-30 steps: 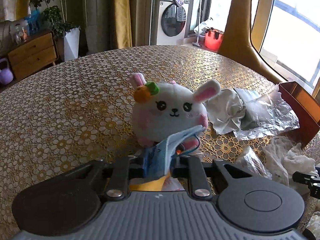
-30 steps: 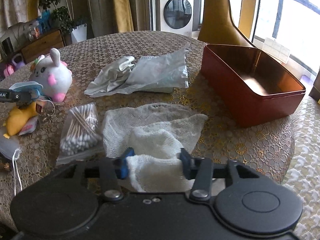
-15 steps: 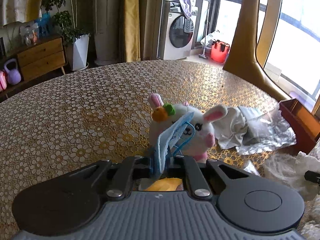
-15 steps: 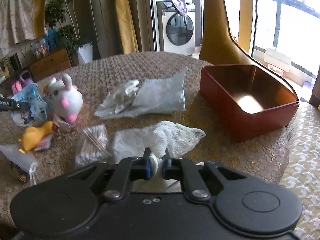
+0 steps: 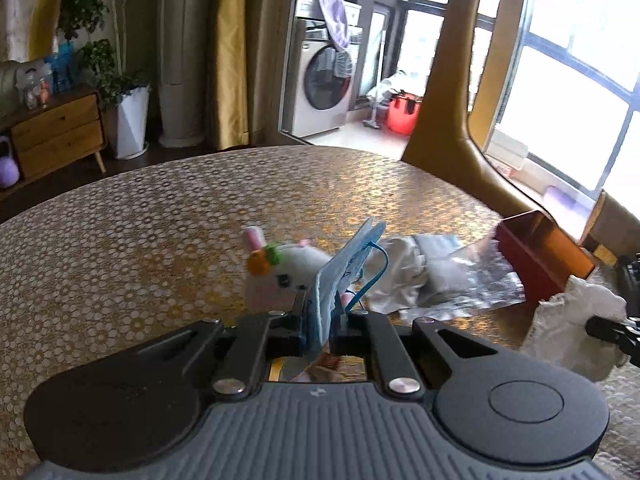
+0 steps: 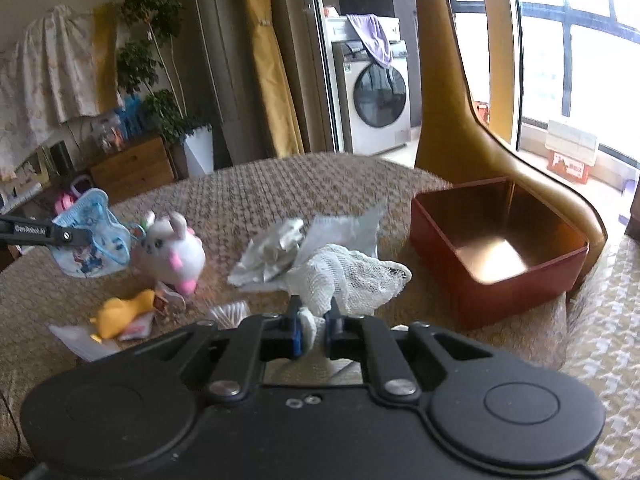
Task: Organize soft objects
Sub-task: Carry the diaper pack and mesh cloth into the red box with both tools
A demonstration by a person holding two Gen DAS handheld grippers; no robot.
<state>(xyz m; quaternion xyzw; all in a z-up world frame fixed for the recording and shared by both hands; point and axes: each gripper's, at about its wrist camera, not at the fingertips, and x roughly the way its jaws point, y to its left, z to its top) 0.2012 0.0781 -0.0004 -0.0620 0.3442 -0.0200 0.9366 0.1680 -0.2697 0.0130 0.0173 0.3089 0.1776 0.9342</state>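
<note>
My left gripper (image 5: 322,320) is shut on a blue face mask (image 5: 344,268), which hangs lifted above the round table (image 5: 120,248). From the right wrist view the same blue face mask (image 6: 90,246) dangles from the left gripper (image 6: 82,236) at far left. My right gripper (image 6: 312,330) is shut on a white gauze cloth (image 6: 348,276), raised off the table; that white gauze cloth (image 5: 568,332) also shows at the right of the left wrist view. A white bunny plush (image 6: 172,250) sits on the table behind the mask. The open red box (image 6: 500,248) stands at the right.
A crumpled silvery plastic bag (image 6: 288,248) lies mid-table. A yellow plush (image 6: 124,312), a pack of cotton swabs (image 6: 230,314) and a white packet (image 6: 80,340) lie near the front left. A tan chair back (image 6: 472,120) rises behind the red box.
Both grippers rose with their loads: the mask left the table and stands upright in the left jaws. The right jaws closed on the gauze cloth and lifted it.
</note>
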